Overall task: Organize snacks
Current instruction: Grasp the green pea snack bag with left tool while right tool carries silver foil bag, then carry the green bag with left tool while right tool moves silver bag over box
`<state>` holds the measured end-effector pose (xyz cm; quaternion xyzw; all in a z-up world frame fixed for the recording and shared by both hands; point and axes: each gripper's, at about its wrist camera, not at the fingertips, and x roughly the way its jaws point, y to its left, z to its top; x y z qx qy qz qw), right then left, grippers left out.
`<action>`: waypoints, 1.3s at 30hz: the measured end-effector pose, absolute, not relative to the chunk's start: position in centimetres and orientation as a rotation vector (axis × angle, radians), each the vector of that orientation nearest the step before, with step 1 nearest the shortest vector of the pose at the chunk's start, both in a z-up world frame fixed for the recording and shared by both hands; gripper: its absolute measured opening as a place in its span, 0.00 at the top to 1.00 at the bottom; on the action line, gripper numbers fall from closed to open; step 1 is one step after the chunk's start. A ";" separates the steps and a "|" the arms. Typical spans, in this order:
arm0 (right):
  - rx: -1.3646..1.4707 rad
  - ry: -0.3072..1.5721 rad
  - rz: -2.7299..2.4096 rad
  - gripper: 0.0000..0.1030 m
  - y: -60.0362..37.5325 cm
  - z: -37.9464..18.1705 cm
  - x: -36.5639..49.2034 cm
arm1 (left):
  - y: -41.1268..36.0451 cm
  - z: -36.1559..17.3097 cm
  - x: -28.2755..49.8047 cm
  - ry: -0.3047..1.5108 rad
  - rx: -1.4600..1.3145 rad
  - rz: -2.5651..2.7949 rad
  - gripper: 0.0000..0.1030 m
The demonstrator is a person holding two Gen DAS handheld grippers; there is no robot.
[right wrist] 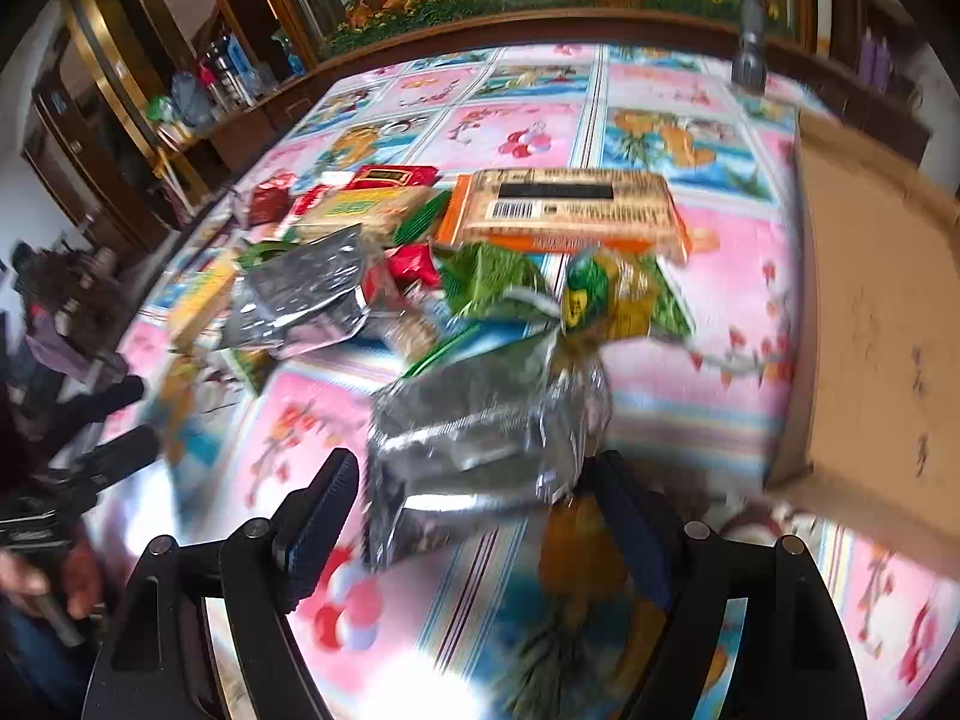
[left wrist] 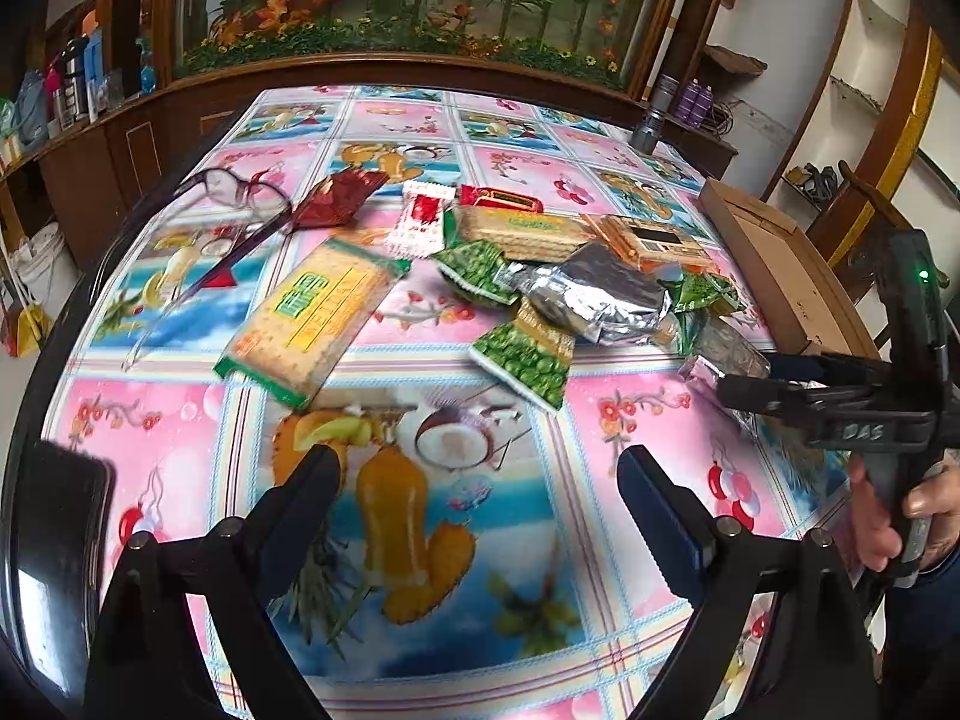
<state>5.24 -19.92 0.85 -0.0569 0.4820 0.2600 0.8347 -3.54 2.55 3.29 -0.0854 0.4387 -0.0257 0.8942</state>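
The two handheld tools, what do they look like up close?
Both are black. The left tool and right tool have angular fingers with ribbed dark-blue pads and silver pivot bolts. The right tool's body shows a green light and raised lettering; a dark-blue sleeve sits below its hand.

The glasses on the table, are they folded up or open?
Open. The purple glasses lie on the tablecloth with one arm stretched out long toward the table's edge, not tucked behind the lenses.
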 end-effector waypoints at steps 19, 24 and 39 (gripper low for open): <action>-0.069 0.935 0.571 0.34 -24.4 3.0 3.3 | -1.8 1.2 4.6 0.929 0.011 -0.035 0.52; 0.112 0.858 0.466 0.34 -28.9 5.4 4.8 | -2.1 0.8 4.2 0.906 0.008 -0.030 0.54; 0.186 0.977 0.317 0.38 -33.7 2.5 7.5 | -2.4 1.2 -1.3 0.924 -0.064 -0.130 0.55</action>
